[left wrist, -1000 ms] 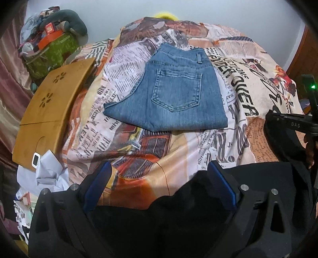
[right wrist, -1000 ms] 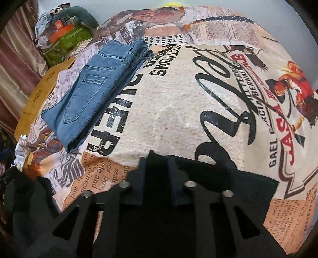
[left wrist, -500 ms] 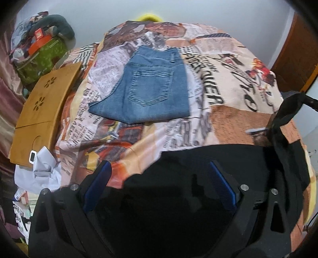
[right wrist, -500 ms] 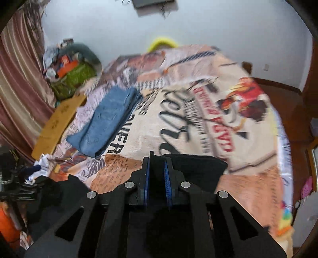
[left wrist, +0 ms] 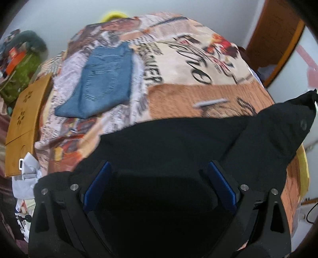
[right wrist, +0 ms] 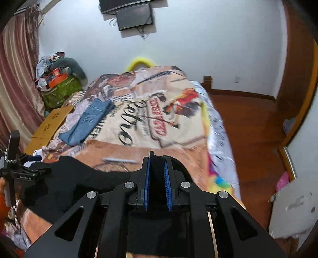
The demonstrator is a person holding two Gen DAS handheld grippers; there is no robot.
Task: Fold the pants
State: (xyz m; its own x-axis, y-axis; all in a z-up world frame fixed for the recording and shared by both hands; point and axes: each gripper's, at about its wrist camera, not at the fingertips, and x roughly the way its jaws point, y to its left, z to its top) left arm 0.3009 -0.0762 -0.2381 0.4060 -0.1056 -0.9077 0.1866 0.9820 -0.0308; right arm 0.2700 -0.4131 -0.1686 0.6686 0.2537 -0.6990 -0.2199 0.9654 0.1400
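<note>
Both grippers have lifted the black pants (left wrist: pixel 178 142) off the bed (right wrist: pixel 139 146): right gripper (right wrist: pixel 157 174) pinching fabric, left gripper (left wrist: pixel 159 178) spread, ready for spreading flat.

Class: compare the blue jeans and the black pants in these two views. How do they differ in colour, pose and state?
The blue jeans are faded denim; the black pants are plain black. The jeans lie folded flat, untouched; the pants are unfolded, with the right gripper shut on them. The jeans sit farther up the bed. Both rest on the printed blanket.

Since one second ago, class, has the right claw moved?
Yes. The right claw has risen and pulled back: the folded jeans look smaller and farther, and the wall TV is visible.
</note>
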